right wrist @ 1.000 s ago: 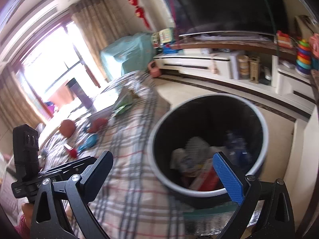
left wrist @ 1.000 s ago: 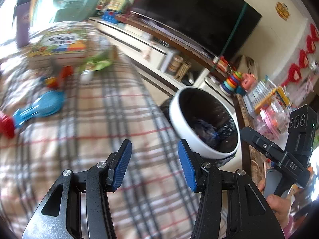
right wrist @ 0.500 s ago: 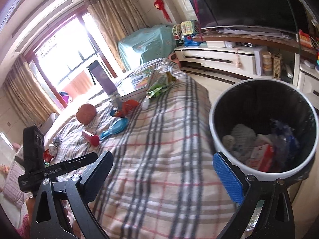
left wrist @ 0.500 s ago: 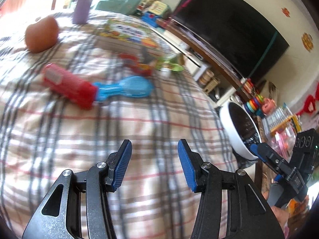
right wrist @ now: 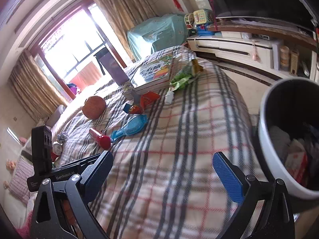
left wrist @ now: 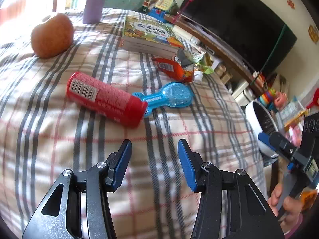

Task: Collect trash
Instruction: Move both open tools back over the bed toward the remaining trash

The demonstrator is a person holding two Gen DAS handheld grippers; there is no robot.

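On the left of the plaid cloth (left wrist: 59, 131), in the left wrist view, a brown round object (left wrist: 52, 35) sits near the far edge, with a purple box (left wrist: 93, 6) standing behind it. Closer to the middle lies a red cylinder can (left wrist: 105, 99) on its side, and its cap end touches the handle of a blue brush (left wrist: 169, 97). Behind them there is a stack of picture books (left wrist: 149, 35). Just to the right of the books lie the trash pieces: a red-orange wrapper (left wrist: 171, 69), a green wrapper (left wrist: 201, 61) and a small white bottle (left wrist: 198, 77), all close together on the cloth.

The left gripper (left wrist: 154, 159) hangs above the cloth, well short of the can, with its blue pads spread apart and nothing between them. Further right, at the edge of the table, stands the white trash bin (left wrist: 257, 117) with a black liner.

In the right wrist view, the right gripper (right wrist: 161, 169) is also spread wide and carries nothing. The bin (right wrist: 267, 159) is at its right side and already contains several crumpled pieces.
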